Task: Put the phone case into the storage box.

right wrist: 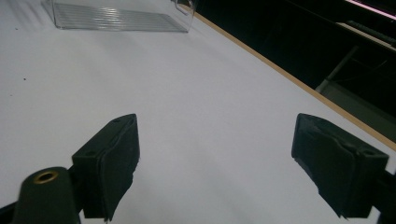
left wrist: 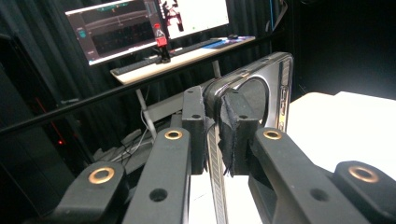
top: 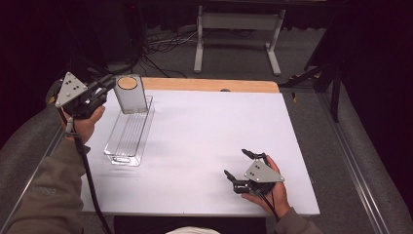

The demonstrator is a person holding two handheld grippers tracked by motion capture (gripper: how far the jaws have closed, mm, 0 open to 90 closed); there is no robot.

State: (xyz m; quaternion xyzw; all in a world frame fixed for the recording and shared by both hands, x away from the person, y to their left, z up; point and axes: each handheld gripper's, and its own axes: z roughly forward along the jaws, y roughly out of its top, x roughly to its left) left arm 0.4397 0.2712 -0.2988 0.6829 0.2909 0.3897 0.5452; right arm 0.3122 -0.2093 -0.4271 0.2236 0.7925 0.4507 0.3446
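So here's where we're at: our left gripper is clamped on the rim of a clear plastic container, gripping one thin wall near the top, and it's holding it up over the far end of a clear ribbed tray lying on the white table. In the left gripper view you can see the pads pinched tight on the container's edge, one inside and one outside, which is probably the only sane way to hold something this slick and wide. From above it looks tilted a bit, mouth facing up, with a tan round thing visible at the top; we can't tell if that's a lid or something inside.

Our right gripper is just parked on the table near the front right, well apart from the tray, jaws spread wide with nothing between them. Our guess is it's waiting its turn, maybe to steady the tray.
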